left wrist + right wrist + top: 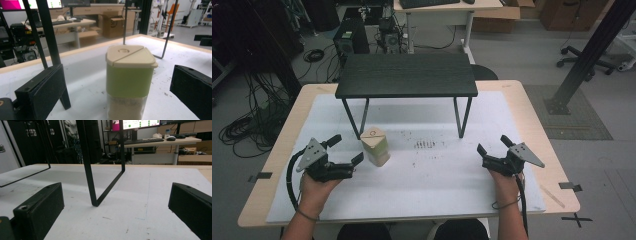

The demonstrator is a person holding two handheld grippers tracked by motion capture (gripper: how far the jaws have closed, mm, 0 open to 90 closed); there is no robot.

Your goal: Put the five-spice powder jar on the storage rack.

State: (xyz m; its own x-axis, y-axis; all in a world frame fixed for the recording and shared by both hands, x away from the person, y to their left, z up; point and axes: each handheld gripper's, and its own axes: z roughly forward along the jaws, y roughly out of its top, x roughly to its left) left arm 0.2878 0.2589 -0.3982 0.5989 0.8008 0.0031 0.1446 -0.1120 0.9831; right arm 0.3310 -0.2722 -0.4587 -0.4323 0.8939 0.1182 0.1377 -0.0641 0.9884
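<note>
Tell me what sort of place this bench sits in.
Probably a lab or workshop office: a computer tower with loose cables on the floor, desks with a keyboard, cardboard boxes, and a monitor behind the table.

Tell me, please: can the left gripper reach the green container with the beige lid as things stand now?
Probably yes. The left gripper is open and points at the green container, which stands upright between its jaws in the left gripper view. Nothing lies between them; the black shelf's leg stands behind the container.
</note>
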